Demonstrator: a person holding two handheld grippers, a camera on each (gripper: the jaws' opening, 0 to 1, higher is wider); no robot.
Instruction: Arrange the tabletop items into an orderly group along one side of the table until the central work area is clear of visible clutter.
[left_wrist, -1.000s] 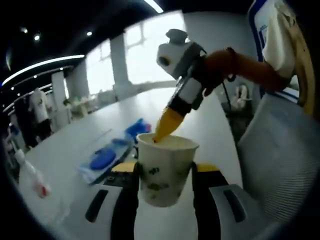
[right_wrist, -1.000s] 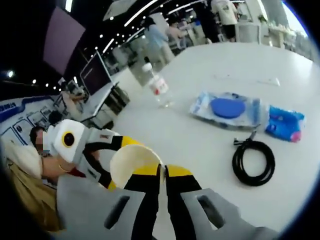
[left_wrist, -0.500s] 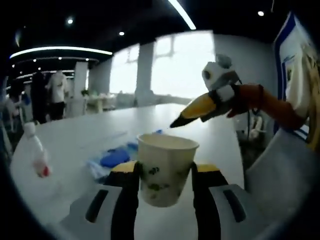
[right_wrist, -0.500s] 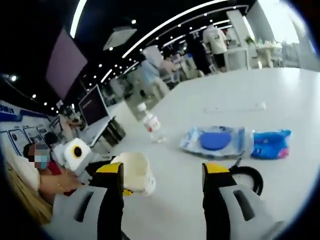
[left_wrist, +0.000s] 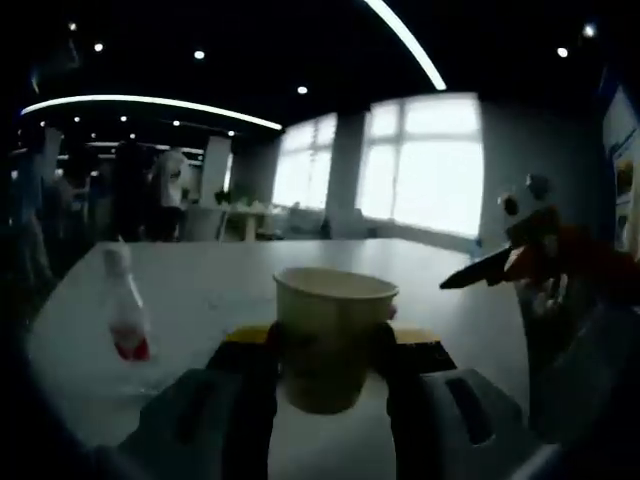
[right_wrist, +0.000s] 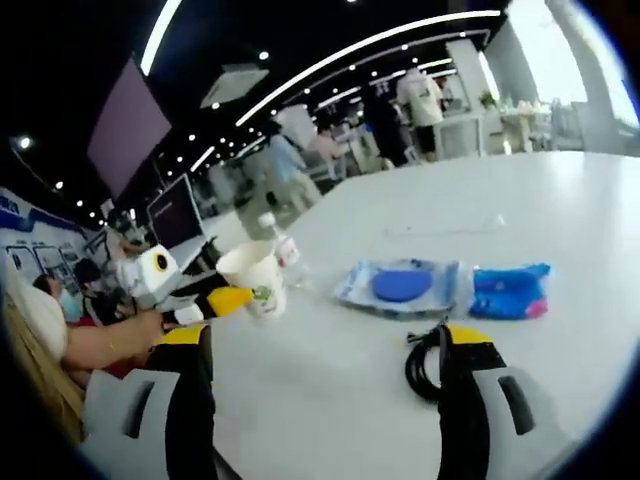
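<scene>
So, left gripper clamped on cup, above the table. Right gripper spread wide, nothing held. Bottle standing left of cup.

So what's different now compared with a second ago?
The right gripper, which was shut inside the cup's rim, has opened and pulled back clear of it. The left gripper stays clamped on the cup. The bottle, blue packets and black cable lie where they were on the table.
</scene>
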